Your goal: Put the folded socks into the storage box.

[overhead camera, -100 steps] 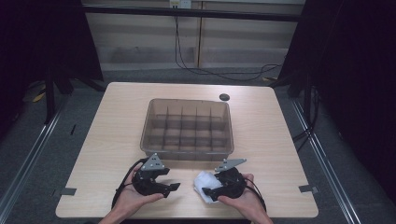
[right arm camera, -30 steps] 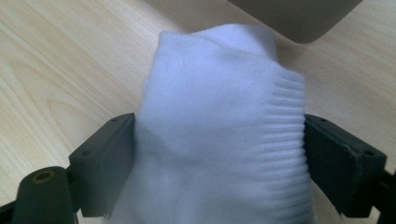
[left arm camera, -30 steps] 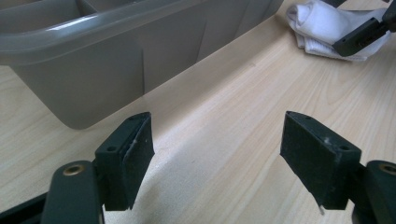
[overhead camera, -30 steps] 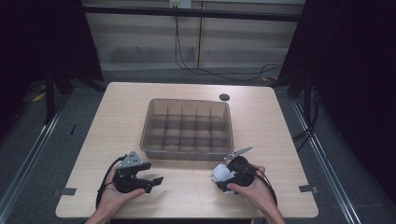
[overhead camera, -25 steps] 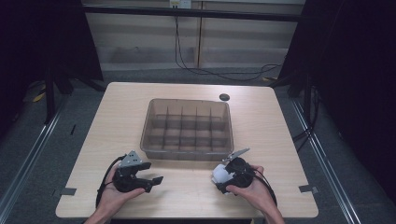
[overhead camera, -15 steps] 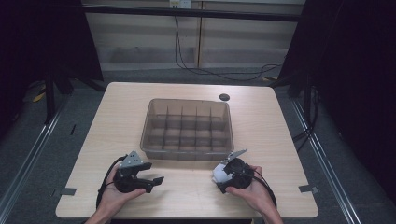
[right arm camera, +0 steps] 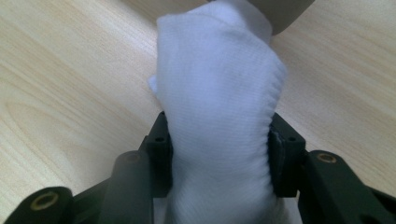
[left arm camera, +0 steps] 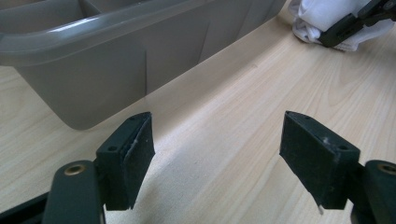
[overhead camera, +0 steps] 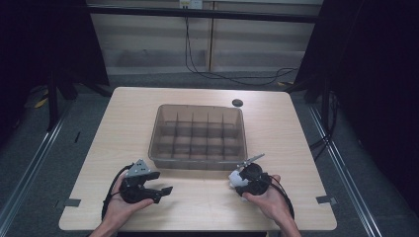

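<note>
A rolled white sock (right arm camera: 219, 93) is pinched between the two black jaws of my right gripper (right arm camera: 219, 158), which is shut on it just above the wooden tabletop. From above, the sock (overhead camera: 235, 176) and the right gripper (overhead camera: 242, 182) sit close to the front right corner of the grey divided bin (overhead camera: 197, 163). My left gripper (overhead camera: 163, 191) rests at the front left of the table, with its jaws wide apart and nothing between them (left arm camera: 217, 158). In the left gripper view the sock (left arm camera: 322, 18) shows at the top right, beyond the bin's front wall (left arm camera: 93, 56).
The translucent bin has several compartments, and all look bare from above. A small dark round disc (overhead camera: 237, 102) lies behind the bin near the table's far edge. Bare wood (overhead camera: 202, 197) stretches between the two hands, with dark floor around the table.
Since the oldest frame the hands have drawn apart: the left gripper went left, the right went right with the sock. Over the last second both have stayed almost still.
</note>
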